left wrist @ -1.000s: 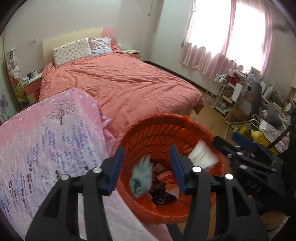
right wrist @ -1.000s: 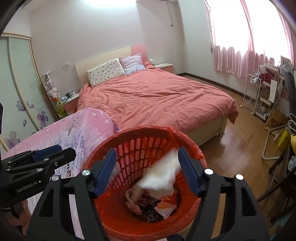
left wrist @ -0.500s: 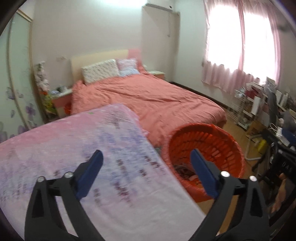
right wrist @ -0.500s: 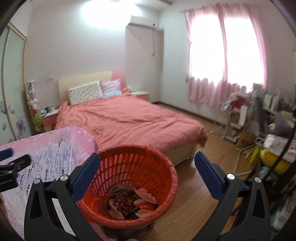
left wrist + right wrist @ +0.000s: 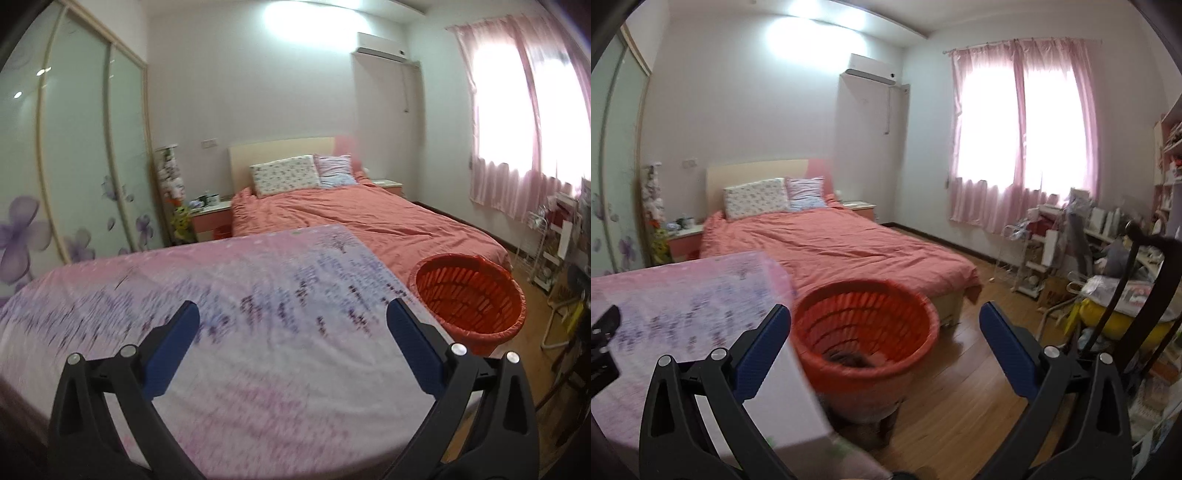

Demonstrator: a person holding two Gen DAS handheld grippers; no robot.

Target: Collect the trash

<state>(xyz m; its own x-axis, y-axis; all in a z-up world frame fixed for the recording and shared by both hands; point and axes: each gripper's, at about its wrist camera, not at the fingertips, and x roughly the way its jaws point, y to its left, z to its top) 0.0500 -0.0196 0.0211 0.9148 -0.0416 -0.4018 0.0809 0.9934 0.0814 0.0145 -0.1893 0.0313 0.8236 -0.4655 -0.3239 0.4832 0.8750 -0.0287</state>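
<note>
Left wrist: left gripper (image 5: 293, 319) spread wide and empty over bare pink floral cloth (image 5: 258, 295), its right edge just beside red basket (image 5: 469, 299); blue-grey scrap formerly between the pads gone. Right wrist: right gripper (image 5: 885, 325) gaping, framing basket (image 5: 866, 325) ahead, open wood floor (image 5: 960, 387) rightward; white wad gone, dark trash (image 5: 849, 360) inside.

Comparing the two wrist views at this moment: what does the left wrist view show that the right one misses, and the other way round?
Only the left wrist view shows the wide wardrobe doors with purple flowers and most of the pink flowered cloth spread below the left gripper.

Only the right wrist view shows the cluttered desk and shelves, the whole curtained window and dark trash in the basket's bottom, beyond the right gripper.

Both show the red basket, the bed, pillows, air conditioner, and open, empty jaws.
</note>
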